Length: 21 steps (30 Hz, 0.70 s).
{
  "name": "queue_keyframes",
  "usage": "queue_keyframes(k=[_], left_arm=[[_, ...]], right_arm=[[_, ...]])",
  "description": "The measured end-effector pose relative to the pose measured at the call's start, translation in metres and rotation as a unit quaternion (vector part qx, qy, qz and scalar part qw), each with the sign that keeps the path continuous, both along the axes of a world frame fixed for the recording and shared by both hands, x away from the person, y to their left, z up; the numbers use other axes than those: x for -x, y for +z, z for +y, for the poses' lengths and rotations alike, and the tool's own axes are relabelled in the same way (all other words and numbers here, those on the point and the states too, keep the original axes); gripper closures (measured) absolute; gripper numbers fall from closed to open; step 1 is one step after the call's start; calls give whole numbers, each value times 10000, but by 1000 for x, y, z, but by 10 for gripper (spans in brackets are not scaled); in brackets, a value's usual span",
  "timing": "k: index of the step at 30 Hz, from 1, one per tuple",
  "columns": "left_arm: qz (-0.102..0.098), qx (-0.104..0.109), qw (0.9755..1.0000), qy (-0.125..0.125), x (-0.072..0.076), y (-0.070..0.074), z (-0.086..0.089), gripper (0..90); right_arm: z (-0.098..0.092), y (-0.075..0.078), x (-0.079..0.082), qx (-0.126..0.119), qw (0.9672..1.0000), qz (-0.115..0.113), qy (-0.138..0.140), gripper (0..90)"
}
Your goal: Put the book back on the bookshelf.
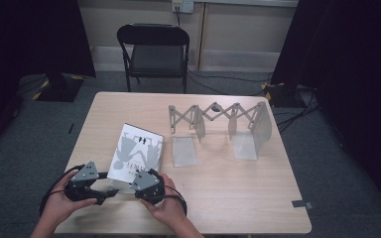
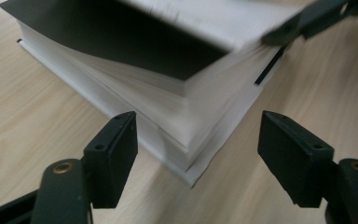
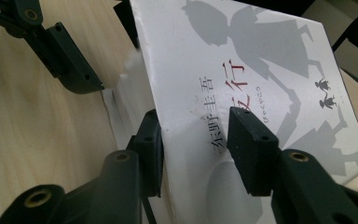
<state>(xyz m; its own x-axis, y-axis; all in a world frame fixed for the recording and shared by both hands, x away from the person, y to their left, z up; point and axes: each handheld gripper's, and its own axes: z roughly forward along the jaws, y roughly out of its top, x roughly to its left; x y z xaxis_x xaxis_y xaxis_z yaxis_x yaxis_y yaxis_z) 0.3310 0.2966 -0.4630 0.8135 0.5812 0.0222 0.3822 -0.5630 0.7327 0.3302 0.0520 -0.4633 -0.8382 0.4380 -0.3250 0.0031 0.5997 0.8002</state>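
Book (image 1: 136, 153) lies flat at the table's (image 1: 228, 198) near-left, long axis running away from the person. Right gripper (image 3: 193, 149) has its jaws pinched over the lifted front cover at the near edge. Left gripper (image 2: 196, 154) gapes half-wide, holding nothing; the book's near corner sits just ahead, between its jaws.

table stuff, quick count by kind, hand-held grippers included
book: 1
folding metal rack: 1
hand-held gripper: 2, left and right
total: 4
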Motion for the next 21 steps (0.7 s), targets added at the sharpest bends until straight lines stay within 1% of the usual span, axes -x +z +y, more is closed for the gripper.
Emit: queue_keyframes(k=[1, 2, 3, 4, 5, 6, 7, 8, 9, 10, 11, 12, 13, 14, 15, 16, 17, 18, 19, 20, 21], left_arm=[[0, 0, 10000, 0, 0, 0, 0, 308], [50, 19, 10000, 44, -1, -3, 2, 297], [30, 29, 10000, 80, -1, -4, 3, 297], [50, 49, 9999, 96, -2, -8, 3, 308], [3, 68, 9999, 99, -3, -8, 3, 306], [-28, 220, 9997, 111, -4, -7, 2, 318], [-28, 220, 9997, 111, -4, -7, 2, 349], [-85, 304, 9995, 88, -5, -6, 1, 349], [-138, 342, 9993, 109, -6, -5, -2, 386], [-75, 267, 9993, 238, -8, -4, -5, 431], [-75, 267, 9993, 238, -8, -4, -5, 459], [-100, 181, 9994, 263, -9, -4, -6, 495], [-86, 169, 9994, 276, -10, -4, -3, 466], [1, 146, 9996, 234, -10, -5, -1, 451], [-7, 39, 9997, 255, -8, -6, 0, 438], [26, 15, 9999, 171, -8, -7, 2, 402], [26, 15, 9999, 171, -8, -7, 2, 388], [170, 109, 9997, 131, -7, -10, 4, 387], [153, 103, 9997, 157, -6, -11, 4, 387], [233, -64, 9996, 146, -6, -17, 3, 404], [259, -44, 9995, 147, -7, -20, 1, 412]], right_arm=[[0, 0, 0, 0, 10000, 0, 0, 589], [-1, 1, 0, 10, 10000, -18, 0, 604], [-1, 1, 0, 10, 10000, -18, 0, 604], [-3, 4, 0, -56, 10000, 2, -10, 626], [-5, 7, 1, -82, 10000, -11, -2, 639], [-6, 9, 1, -97, 10000, -24, 8, 647], [-9, 11, 0, -134, 9999, -38, 26, 650], [-9, 11, 0, -134, 9999, -38, 26, 650], [-11, 11, -1, -182, 9998, 0, 31, 650], [-11, 11, -1, -140, 9999, -23, 50, 648], [-10, 10, -1, -138, 9999, -29, 36, 645], [-9, 9, -1, -124, 9999, -27, 53, 633], [-7, 6, -2, -119, 9999, 17, 84, 620], [-6, 4, -1, -122, 9999, 12, 91, 606], [-5, 1, -1, -103, 9999, 12, 132, 559], [-2, -3, -3, -9, 9997, 176, 197, 461], [-2, -3, -3, -9, 9997, 176, 197, 461], [-1, -13, -3, 150, 9992, 263, 265, 344], [-1, -13, -3, 150, 9992, 263, 265, 344], [-3, -18, -2, 196, 9989, 298, 289, 311], [-5, -20, -2, 172, 9991, 273, 283, 292]])
